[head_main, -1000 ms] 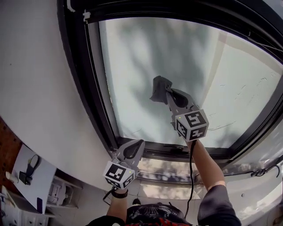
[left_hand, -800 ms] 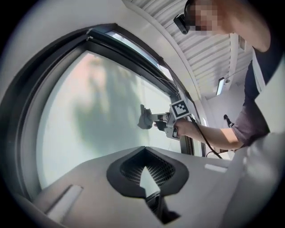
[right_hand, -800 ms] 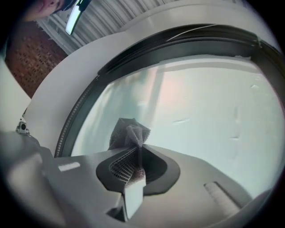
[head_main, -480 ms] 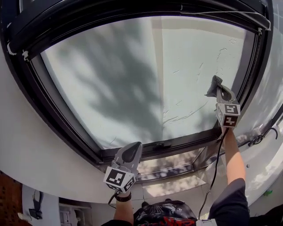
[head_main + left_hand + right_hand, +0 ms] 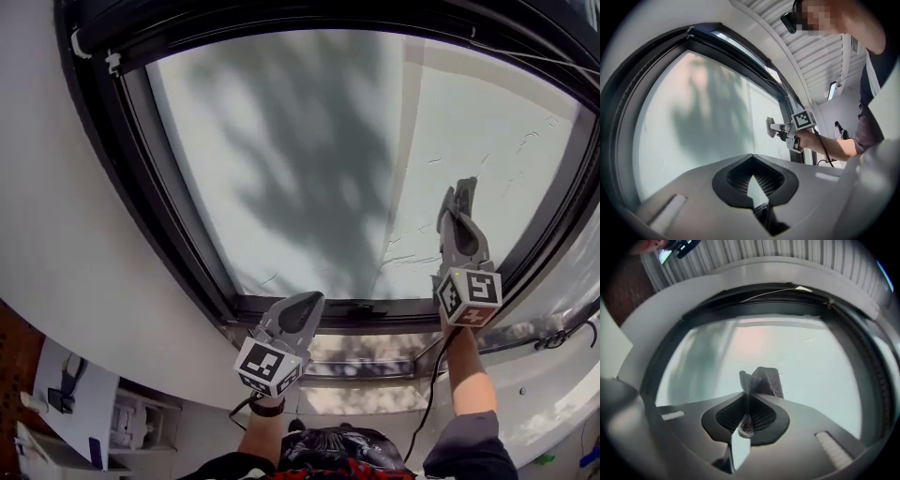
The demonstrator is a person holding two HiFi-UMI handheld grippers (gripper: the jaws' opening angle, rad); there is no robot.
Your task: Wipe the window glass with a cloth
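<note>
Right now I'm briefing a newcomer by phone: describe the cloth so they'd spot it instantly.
Start at the big black-framed window glass. Near its right edge, the right gripper reaches toward the pane. The cloth is the small dark grey woven wad pinched in its jaws; the left gripper, lower down, holds nothing.

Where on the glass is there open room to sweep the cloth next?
Open: the glass from the cloth leftward to the left frame. Crowded: the right edge, where the right gripper holds the cloth; the left gripper sits by the bottom frame.
</note>
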